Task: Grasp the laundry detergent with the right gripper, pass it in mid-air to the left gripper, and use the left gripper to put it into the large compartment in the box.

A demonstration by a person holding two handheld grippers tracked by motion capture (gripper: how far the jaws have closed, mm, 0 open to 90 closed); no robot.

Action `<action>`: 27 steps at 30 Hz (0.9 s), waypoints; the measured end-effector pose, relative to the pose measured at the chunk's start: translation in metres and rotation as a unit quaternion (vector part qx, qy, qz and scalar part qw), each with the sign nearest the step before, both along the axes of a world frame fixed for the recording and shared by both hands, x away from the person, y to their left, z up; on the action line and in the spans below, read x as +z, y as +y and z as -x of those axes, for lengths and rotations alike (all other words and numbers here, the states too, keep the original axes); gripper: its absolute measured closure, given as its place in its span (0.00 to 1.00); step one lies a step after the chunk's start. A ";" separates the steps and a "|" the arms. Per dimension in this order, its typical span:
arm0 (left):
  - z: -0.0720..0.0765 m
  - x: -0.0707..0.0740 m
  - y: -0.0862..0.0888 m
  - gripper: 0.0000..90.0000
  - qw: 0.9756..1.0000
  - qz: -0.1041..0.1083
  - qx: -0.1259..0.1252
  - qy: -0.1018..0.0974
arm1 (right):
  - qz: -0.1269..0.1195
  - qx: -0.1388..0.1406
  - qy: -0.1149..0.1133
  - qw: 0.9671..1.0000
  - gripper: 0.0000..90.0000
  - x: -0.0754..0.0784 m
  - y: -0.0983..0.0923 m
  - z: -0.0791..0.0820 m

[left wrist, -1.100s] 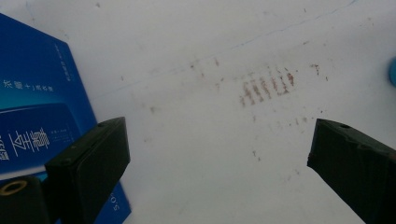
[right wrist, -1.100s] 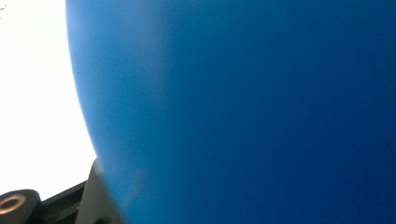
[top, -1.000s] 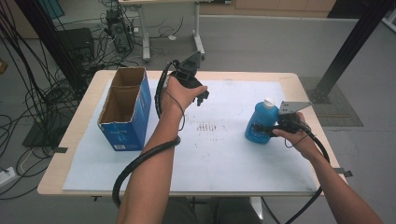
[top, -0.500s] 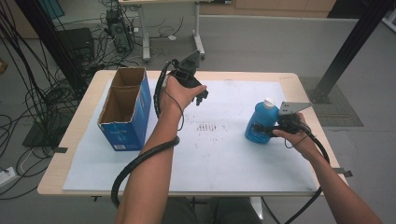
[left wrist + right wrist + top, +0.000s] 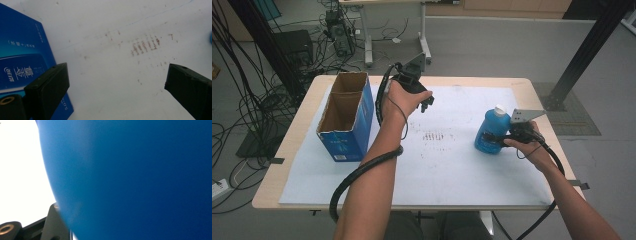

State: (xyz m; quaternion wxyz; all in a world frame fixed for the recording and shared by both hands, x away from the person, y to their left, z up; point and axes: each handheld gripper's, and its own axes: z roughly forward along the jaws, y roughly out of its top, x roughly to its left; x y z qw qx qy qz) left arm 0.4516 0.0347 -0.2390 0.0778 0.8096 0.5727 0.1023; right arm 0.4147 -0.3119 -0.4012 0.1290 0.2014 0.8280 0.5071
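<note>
open mat (image 5: 447, 160) between blue carton (image 5: 347, 127) and blue bottle (image 5: 491, 132), carton standing tall

In the high view, your box (image 5: 346, 117) stands on the mat (image 5: 437, 165) at the left of the frame, and your bottle (image 5: 492, 131) stands on the mat at the right. The marks (image 5: 434, 136) lie between them, near the centre.

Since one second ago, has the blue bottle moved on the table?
No. In the high view the blue bottle stands at the same place, right of the brown marks on the white mat, with the right gripper against it.
</note>
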 end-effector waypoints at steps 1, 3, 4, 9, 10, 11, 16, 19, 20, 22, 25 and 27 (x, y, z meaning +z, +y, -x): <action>0.000 0.000 0.000 0.06 1.000 0.000 0.001 -0.001 | 0.000 0.000 0.000 1.000 0.47 0.000 0.000 0.000; 0.000 0.000 -0.001 0.06 1.000 0.000 0.000 0.000 | 0.001 -0.001 0.000 1.000 0.47 0.000 0.000 0.000; 0.000 0.001 -0.001 0.06 1.000 0.000 0.000 0.000 | 0.001 -0.001 -0.001 1.000 0.47 0.000 0.000 0.000; 0.001 0.002 -0.001 0.06 1.000 -0.002 -0.002 -0.002 | 0.001 -0.001 -0.001 1.000 0.47 0.000 0.000 0.001; 0.001 0.002 -0.001 0.06 1.000 -0.001 -0.002 -0.002 | 0.001 -0.001 -0.001 1.000 0.47 0.000 0.000 0.001; 0.001 0.002 -0.001 0.06 1.000 -0.002 -0.002 -0.003 | 0.001 -0.001 -0.001 1.000 0.47 0.000 0.000 0.001; 0.002 0.004 -0.001 0.06 1.000 -0.004 -0.002 -0.003 | 0.003 0.000 -0.003 1.000 0.47 0.000 0.000 0.001; 0.002 0.004 -0.001 0.06 1.000 -0.005 -0.004 -0.003 | 0.003 0.000 -0.004 1.000 0.47 0.000 0.000 0.001; 0.002 0.004 -0.001 0.06 1.000 -0.005 -0.004 -0.004 | 0.004 -0.001 -0.004 1.000 0.47 0.000 0.001 0.001; 0.003 0.005 -0.001 0.06 1.000 -0.004 -0.001 -0.004 | 0.004 -0.001 -0.005 1.000 0.47 0.000 0.001 0.001; 0.003 0.005 -0.001 0.06 1.000 -0.005 -0.002 -0.004 | 0.003 -0.004 -0.005 1.000 0.47 0.000 0.001 0.002; 0.003 0.006 -0.001 0.06 1.000 -0.007 -0.002 -0.005 | 0.002 -0.005 -0.005 1.000 0.47 0.000 0.001 0.002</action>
